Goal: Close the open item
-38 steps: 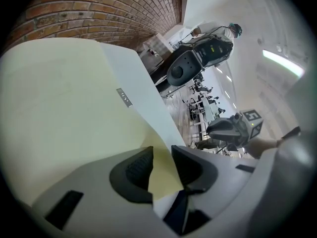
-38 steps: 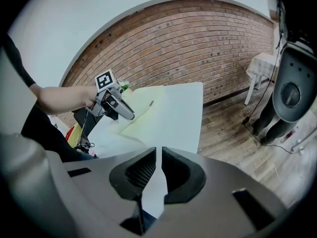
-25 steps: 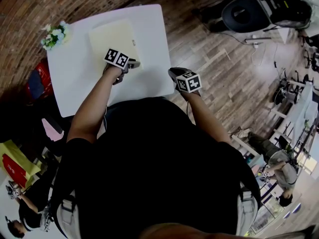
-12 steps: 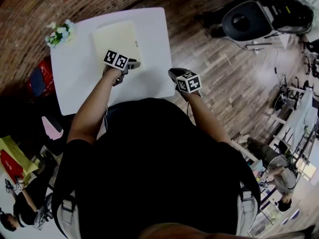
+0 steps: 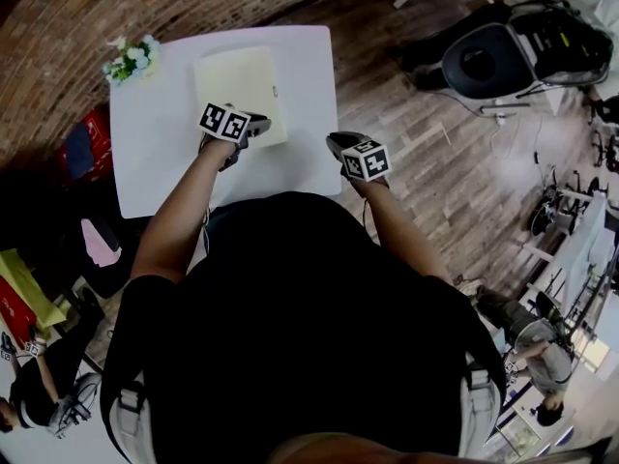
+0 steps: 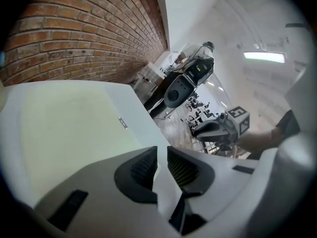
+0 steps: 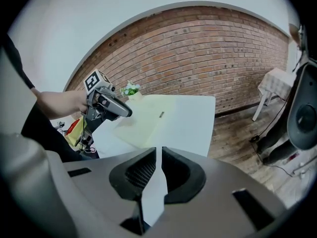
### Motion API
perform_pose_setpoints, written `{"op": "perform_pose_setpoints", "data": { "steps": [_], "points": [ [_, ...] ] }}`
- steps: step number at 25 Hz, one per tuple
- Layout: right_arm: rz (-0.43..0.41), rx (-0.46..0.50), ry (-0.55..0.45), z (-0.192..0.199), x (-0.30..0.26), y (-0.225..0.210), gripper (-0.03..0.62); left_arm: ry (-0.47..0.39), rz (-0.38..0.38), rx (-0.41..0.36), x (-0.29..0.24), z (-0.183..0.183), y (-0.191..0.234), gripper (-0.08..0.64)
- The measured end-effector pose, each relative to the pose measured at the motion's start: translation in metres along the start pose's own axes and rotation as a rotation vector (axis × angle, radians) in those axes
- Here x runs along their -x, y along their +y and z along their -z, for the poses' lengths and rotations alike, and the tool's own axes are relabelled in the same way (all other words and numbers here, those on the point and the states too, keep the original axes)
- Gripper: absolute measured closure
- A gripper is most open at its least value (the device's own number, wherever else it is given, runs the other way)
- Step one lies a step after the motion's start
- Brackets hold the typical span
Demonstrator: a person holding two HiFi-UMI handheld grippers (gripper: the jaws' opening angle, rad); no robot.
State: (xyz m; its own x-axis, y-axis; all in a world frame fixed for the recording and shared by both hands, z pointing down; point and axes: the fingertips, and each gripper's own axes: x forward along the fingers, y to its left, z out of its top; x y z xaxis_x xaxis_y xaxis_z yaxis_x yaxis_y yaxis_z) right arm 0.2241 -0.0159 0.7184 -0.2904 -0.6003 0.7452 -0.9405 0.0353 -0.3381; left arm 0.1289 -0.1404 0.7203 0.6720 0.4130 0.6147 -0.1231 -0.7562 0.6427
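Closing, empty: left gripper (image 6: 162,156) at one folder (image 5: 238,83); right gripper (image 7: 158,157) jaws together.

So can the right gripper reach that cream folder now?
Probably yes: the right gripper hovers by the table's near right corner, and only bare tabletop lies between it and the folder.

No readable text; small label (image 5: 275,91) on flat cream item (image 5: 237,77) illegible
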Motion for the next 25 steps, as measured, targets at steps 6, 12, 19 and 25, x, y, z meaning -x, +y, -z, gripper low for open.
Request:
{"op": "perform_pose_setpoints", "data": {
  "steps": [6, 12, 19, 25],
  "points": [
    [-0.015, 0.041, -0.013, -0.020, -0.001, 0.005, 0.541, -0.078, -0.017, -0.027, 0.021, -0.016, -0.008, 0.508],
    [-0.045, 0.084, -0.025, -0.037, -0.001, 0.017, 0.545, -0.152, -0.052, -0.031, 0.044, -0.025, -0.012, 0.523],
    [-0.070, 0.140, -0.065, -0.065, 0.001, 0.030, 0.545, -0.217, -0.081, -0.043, 0.069, -0.028, -0.020, 0.528],
    [-0.097, 0.161, -0.121, -0.093, 0.011, 0.043, 0.545, -0.279, -0.116, -0.051, 0.095, -0.030, -0.027, 0.531]
  ]
}}
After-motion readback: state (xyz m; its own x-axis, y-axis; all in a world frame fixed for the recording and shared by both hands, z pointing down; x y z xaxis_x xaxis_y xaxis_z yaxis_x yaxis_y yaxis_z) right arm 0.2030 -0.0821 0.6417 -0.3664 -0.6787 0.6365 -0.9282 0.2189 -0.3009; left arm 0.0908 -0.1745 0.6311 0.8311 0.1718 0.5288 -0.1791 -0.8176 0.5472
